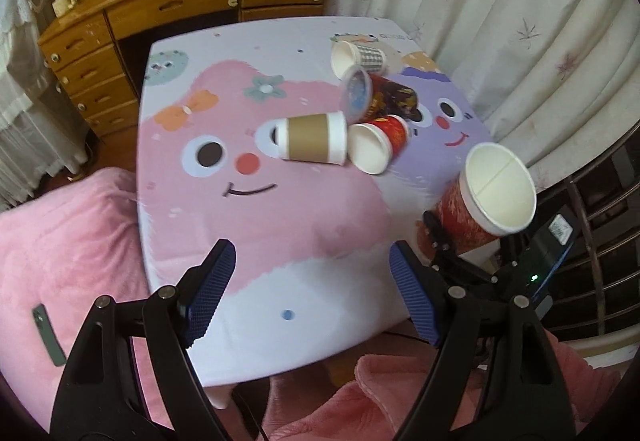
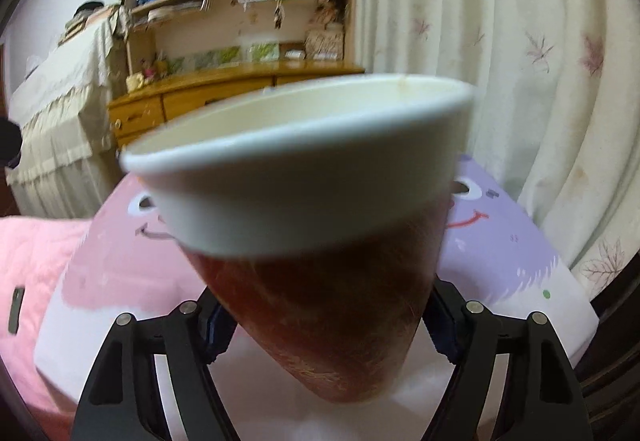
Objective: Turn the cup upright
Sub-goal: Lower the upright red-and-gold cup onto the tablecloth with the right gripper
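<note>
A cartoon-print bench (image 1: 256,241) fills the bedroom; right gripper (image 2: 328,325) fingers clamp the tilted red cup (image 2: 320,281) low, so it may tip when released. Left gripper (image 1: 312,297) fingers gape, holding nothing.

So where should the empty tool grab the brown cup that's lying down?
Grip the brown cup across its brown middle band. It lies on its side, so its round wall faces up; the open left tool could probably come from above, one finger each side, clear of the small red cup touching its rim.
</note>
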Available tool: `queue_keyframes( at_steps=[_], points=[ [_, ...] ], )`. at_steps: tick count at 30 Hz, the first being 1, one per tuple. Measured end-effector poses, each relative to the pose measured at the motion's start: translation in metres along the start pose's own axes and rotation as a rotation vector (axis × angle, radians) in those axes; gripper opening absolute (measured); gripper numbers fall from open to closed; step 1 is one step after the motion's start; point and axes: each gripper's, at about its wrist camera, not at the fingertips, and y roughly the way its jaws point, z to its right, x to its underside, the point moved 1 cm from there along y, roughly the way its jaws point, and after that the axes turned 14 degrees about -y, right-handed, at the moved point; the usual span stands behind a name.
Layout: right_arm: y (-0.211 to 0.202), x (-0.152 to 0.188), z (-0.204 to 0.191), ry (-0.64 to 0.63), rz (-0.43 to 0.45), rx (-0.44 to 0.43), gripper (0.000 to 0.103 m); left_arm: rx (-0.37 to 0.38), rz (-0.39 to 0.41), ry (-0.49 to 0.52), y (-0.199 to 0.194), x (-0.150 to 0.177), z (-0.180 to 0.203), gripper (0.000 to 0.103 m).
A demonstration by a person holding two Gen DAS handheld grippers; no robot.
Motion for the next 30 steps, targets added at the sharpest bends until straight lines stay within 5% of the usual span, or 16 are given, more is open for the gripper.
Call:
queue_keyframes(
  at_steps=[7, 10, 21, 30],
  points=[
    [0.009, 0.005, 0.019, -0.08, -0.062, -0.166, 0.079, 0.008, -0.013, -0.081, 0.014, 0.004, 0.027, 0.077],
    [0.014, 0.002, 0.025, -0.13, -0.096, -0.274, 0.09, -0.016, -0.01, -0.124, 0.015, 0.005, 0.041, 0.077],
    [-0.013, 0.009, 0.061, -0.221, -0.249, -0.564, 0.103, -0.059, 0.044, -0.257, -0.003, 0.031, 0.067, 0.077],
    [-0.08, 0.006, 0.118, -0.293, -0.338, -0.525, 0.103, -0.129, 0.113, -0.289, -0.033, 0.06, 0.08, 0.077]
  ],
)
